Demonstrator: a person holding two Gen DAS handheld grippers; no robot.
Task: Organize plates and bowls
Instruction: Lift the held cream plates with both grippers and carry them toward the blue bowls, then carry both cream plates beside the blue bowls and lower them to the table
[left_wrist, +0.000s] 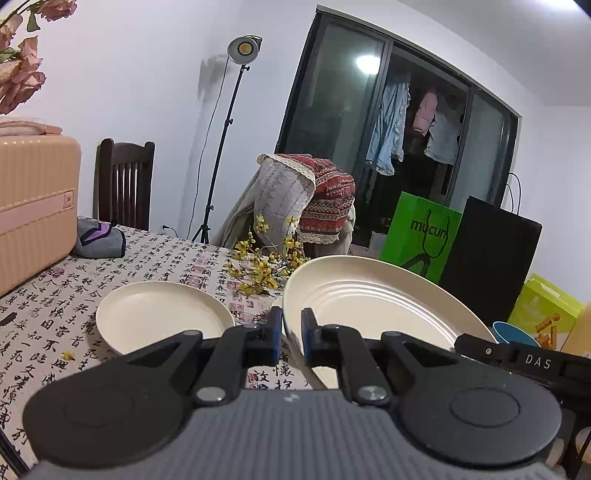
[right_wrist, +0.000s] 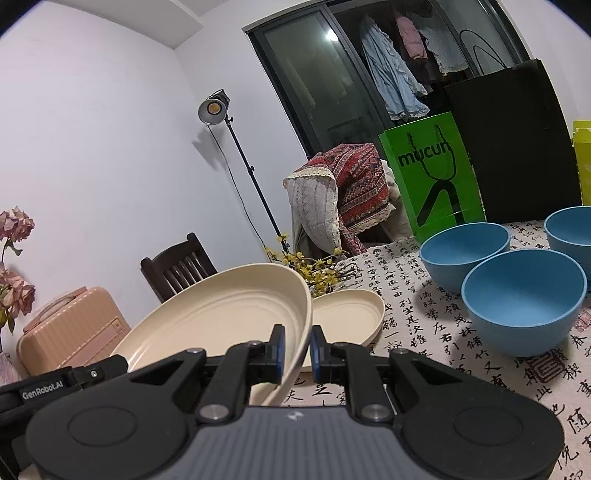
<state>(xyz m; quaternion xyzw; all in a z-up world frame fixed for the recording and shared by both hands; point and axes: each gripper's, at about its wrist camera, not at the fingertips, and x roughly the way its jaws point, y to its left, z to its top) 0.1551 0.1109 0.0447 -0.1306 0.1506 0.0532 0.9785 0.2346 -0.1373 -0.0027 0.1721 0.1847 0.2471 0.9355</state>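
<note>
Left tongs (left_wrist: 291, 334) nearly closed, pinching left rim of large cream plate (left_wrist: 373, 299). Right tongs (right_wrist: 297, 349) likewise clamped on its right rim; plate tilted above table (right_wrist: 424, 343). Smaller cream plate (right_wrist: 347, 314) flat beyond, possibly under raised one. Three blue bowls (right_wrist: 524, 299) right. Green bag (right_wrist: 432, 173) behind.
</note>
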